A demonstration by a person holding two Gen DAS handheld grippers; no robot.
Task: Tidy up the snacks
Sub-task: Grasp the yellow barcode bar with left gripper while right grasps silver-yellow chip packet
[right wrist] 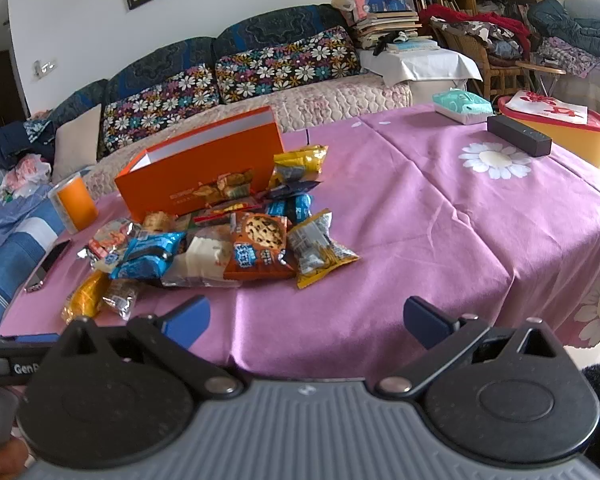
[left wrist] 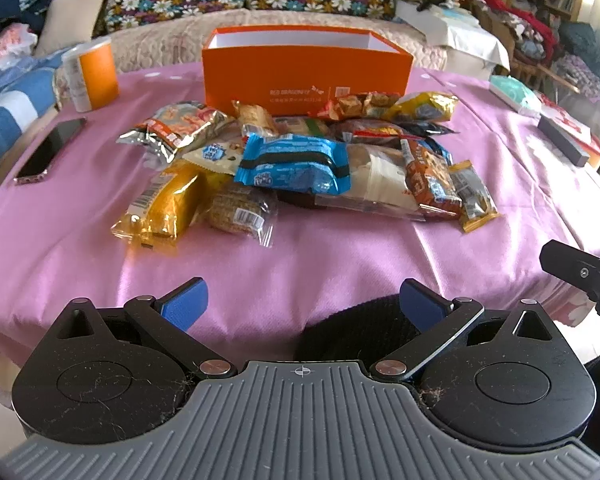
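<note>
Left gripper [left wrist: 303, 303]: hovering low over the near edge of the pink tablecloth [left wrist: 340, 256], blue pads [left wrist: 186, 303] spread wide, grasping nothing.
Right gripper [right wrist: 306, 318]: likewise released, pads [right wrist: 422, 319] well apart, hanging above the near tablecloth, nothing between them.
Snack pile [left wrist: 300, 160]: lying straight ahead of the left gripper, apart from its fingertips; ahead and to the left of the right gripper [right wrist: 212, 240].
Blue packet [left wrist: 294, 164]: sitting on top of the pile, dead ahead of the left gripper.
Yellow packet [left wrist: 168, 204]: resting at the pile's near-left edge, ahead-left of the left gripper.
Cookie packet [right wrist: 258, 246]: lying at the pile's near side, ahead-left of the right gripper.
Orange box [left wrist: 308, 68]: standing open-topped beyond the pile, snacks touching its front wall.
Phone [left wrist: 50, 150]: lying far ahead-left of the left gripper, well apart from the pile.
Orange cup [left wrist: 92, 74]: standing beyond the phone, left of the box.
Tissue pack [right wrist: 462, 106]: sitting far ahead-right of the right gripper.
</note>
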